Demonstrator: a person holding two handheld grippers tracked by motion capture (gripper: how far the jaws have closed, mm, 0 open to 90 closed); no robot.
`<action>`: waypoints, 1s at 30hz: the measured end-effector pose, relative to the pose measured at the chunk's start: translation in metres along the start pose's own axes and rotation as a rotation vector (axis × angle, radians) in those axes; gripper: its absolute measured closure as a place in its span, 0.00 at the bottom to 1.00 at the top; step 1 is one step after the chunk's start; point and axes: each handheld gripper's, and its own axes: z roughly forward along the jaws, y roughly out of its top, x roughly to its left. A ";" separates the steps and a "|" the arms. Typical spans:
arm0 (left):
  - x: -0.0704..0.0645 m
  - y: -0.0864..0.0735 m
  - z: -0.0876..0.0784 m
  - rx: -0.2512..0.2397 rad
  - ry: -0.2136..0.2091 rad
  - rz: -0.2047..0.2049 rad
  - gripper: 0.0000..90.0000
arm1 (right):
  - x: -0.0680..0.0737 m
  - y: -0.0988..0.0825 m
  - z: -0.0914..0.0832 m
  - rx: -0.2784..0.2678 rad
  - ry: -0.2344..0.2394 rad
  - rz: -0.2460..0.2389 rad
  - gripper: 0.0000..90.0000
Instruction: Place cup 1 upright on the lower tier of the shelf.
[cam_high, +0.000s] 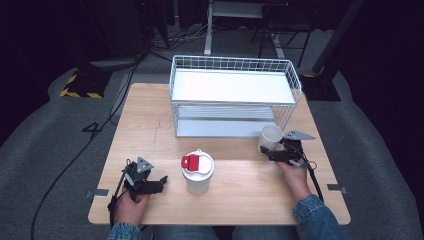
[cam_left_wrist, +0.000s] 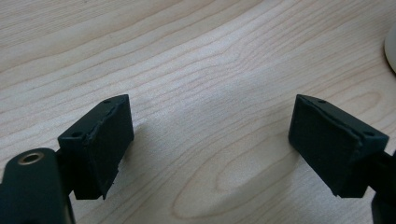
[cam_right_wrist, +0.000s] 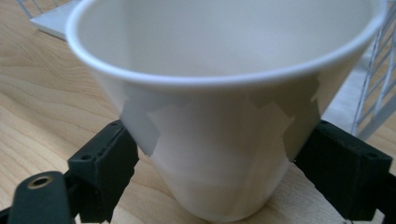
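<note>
The white cup (cam_right_wrist: 219, 140) stands on the table (cam_high: 150, 125) near the wire rack (cam_high: 235, 95). The right gripper (cam_right_wrist: 215, 175) grasps its narrow lower part. It looks light, smooth and fragile, so hold low and gently. The left gripper (cam_left_wrist: 210, 144) is released, holding nothing

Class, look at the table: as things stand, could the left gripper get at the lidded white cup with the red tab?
Probably yes. The left gripper rests on the table beside the lidded cup, its jaws apart, with bare wood between them. The wire rack and the right gripper, at the open white cup, stand well aside.
</note>
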 end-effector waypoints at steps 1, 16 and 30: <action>0.000 0.000 0.000 0.000 0.000 0.000 0.16 | 0.000 -0.001 0.001 -0.002 0.001 0.004 0.17; 0.000 0.000 0.000 0.000 0.000 0.000 0.16 | 0.003 -0.002 0.005 0.006 -0.033 -0.042 0.25; 0.000 0.000 0.000 0.000 0.000 0.000 0.16 | 0.003 -0.002 0.005 0.005 -0.038 -0.054 0.26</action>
